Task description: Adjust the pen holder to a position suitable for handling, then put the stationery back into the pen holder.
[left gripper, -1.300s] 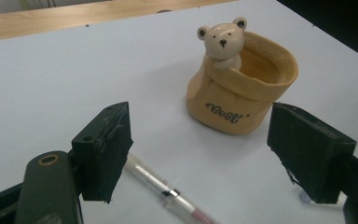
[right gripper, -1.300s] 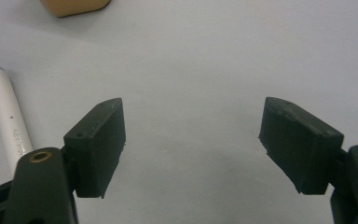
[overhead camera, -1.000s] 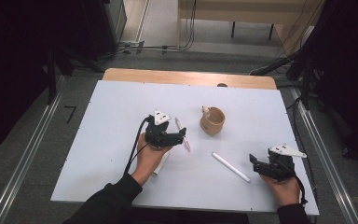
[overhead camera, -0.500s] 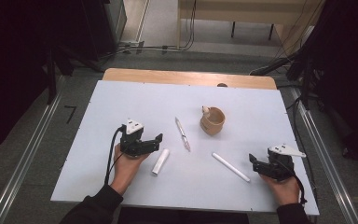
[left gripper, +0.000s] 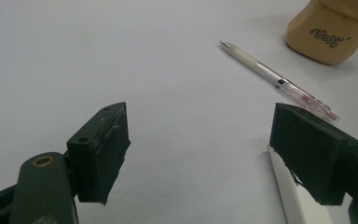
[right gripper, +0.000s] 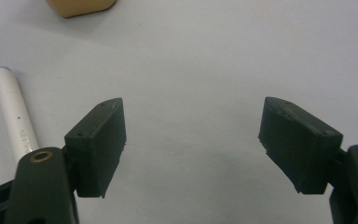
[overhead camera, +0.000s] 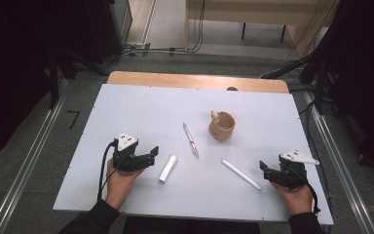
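On a white table (overhead camera: 126, 112), 2 hand-held grippers rest with jaws wide apart and empty: the left gripper (overhead camera: 152, 155) just beside a short white tube (overhead camera: 167, 168), the right gripper (overhead camera: 265, 170) near a longer white stick (overhead camera: 241, 174).

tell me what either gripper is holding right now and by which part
Nothing is held. The left gripper and right gripper both have their jaws wide apart with only bare table between them.
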{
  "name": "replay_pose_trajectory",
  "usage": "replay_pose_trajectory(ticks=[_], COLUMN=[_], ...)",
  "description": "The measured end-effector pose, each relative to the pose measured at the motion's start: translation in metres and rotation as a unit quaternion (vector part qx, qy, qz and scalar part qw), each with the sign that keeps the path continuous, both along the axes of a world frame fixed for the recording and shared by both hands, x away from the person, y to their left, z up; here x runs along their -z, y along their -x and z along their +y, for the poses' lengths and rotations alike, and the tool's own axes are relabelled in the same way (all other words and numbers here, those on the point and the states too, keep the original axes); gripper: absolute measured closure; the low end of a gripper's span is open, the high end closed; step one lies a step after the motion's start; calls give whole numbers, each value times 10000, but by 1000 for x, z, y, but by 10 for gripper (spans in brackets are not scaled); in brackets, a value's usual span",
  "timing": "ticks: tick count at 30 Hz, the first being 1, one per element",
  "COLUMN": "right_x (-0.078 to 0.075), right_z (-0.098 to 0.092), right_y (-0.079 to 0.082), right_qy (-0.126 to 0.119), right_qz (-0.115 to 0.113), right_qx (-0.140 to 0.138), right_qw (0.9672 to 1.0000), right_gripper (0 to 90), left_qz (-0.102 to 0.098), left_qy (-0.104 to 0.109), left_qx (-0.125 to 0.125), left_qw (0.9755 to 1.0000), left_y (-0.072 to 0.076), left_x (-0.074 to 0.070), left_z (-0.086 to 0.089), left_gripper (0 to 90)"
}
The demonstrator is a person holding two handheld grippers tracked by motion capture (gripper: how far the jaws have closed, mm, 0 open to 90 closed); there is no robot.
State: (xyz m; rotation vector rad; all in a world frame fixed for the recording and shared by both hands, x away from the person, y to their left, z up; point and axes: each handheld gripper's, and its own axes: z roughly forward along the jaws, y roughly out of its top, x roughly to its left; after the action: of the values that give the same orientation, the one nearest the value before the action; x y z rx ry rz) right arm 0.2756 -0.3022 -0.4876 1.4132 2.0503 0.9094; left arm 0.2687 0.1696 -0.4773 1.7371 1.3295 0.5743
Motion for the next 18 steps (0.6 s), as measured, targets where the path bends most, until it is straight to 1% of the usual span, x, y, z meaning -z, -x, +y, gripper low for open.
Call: replay_pose_trajectory(ticks=[4,8,10,11,18], right_x=[0,-1,-1,-1,-2], right_z=[0,0,0,1,6], right_y=[2,2,1,1,3], right_qy=[-11,-98,-134,-203,-257], right_qz=[-23,-41,-6,-13,-70], right_qx=[-58,-85,-89,-151,-335], right_qw=[10000,9999,9999,9997,9991], right_gripper=[216,216,217,226,233], left_qz=[17,34,76,89,46], left_qy=[22,79,93,97,121], left_qx=[-36,-35,-14,-1,-51], left_qw=[10000,10000,9999,9999,9999], left_y=[2,0,-1,-1,-2], left_x=[1,1,3,3,3], left_z=[1,2,2,3,5], left_gripper=[183,172,161,160,160])
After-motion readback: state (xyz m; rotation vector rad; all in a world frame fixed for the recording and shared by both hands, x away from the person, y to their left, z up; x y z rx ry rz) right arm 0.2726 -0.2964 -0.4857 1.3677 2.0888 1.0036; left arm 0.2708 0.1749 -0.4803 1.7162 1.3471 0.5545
